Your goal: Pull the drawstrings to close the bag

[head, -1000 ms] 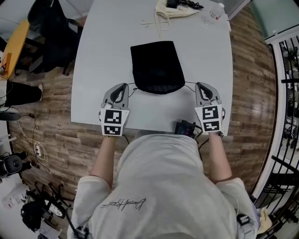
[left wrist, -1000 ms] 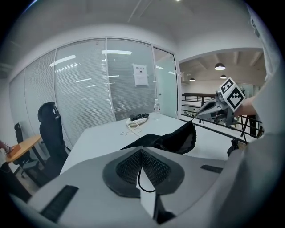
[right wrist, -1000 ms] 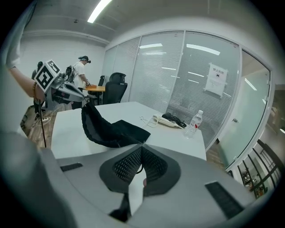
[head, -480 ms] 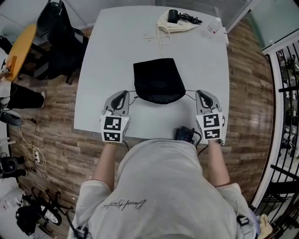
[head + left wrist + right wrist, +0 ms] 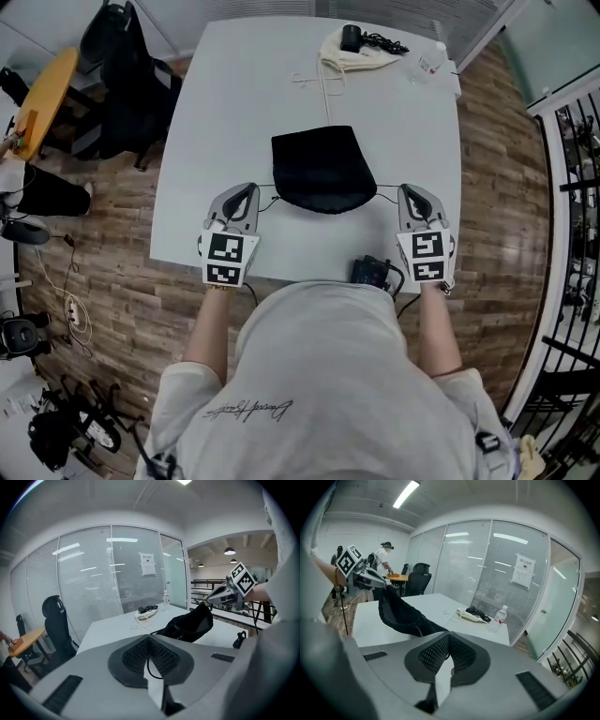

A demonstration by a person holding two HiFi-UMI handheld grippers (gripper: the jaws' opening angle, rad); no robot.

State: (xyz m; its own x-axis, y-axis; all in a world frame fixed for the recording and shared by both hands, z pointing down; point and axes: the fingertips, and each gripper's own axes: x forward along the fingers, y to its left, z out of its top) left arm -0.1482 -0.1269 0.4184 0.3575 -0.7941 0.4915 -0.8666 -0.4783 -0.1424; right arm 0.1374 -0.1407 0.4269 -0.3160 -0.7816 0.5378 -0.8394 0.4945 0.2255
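A black drawstring bag (image 5: 322, 169) lies in the middle of the white table (image 5: 216, 112), its mouth toward me. A thin black drawstring (image 5: 266, 191) runs from the mouth's left side into my left gripper (image 5: 246, 193), and another drawstring (image 5: 383, 191) runs right into my right gripper (image 5: 410, 193). Both grippers are shut on their strings. In the left gripper view the cord (image 5: 149, 667) hangs from the closed pads of the left gripper (image 5: 149, 639), and the bag (image 5: 187, 623) rises toward the right gripper (image 5: 229, 590). The right gripper view shows the right gripper (image 5: 449, 637) shut, with the bag (image 5: 401, 613) stretched toward the left gripper (image 5: 361, 573).
At the table's far end lie a cream cloth bag (image 5: 352, 49) with a black cabled item on it and a water bottle (image 5: 427, 64). A black device (image 5: 373, 272) sits at the near edge by my right hand. A black office chair (image 5: 117, 56) stands left of the table.
Both grippers have risen a little, still holding the strings out to either side. The bag's mouth stays gathered between them.
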